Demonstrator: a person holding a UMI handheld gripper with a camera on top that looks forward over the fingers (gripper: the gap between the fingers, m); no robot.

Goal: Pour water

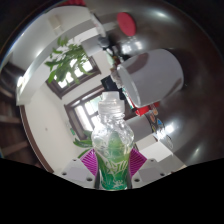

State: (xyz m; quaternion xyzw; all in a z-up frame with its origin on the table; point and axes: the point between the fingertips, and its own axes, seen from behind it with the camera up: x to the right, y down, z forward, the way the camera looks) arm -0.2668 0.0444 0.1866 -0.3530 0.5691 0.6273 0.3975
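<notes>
the tool [112, 165] is closed on a bottle [110, 140], with a purple pad [91, 160] pressed against one side of it and the other pad [133, 162] against the other side. the bottle is clear plastic with a ribbed body, a green label or green tint low down, and a pale cap [108, 103] at the top. it stands upright along the line of the fingers, its lower part between the pads and its neck and cap reaching beyond them. whether there is water inside cannot be told.

the view is tilted, so the room behind the bottle sits at a slant. beyond the cap is a leafy green plant [66, 60] in front of a bright window [80, 72]. to the other side of the bottle, further off, is a large pale rounded thing [150, 75] that may be a chair back or an appliance; what it is cannot be told. a small red thing [125, 22] shows far off above it. near the bottle's shoulder, on the side of the pale thing, are a few small coloured things [158, 126] too blurred to name. no counter under the bottle can be made out, and the bottle seems to be carried by the tool alone.
</notes>
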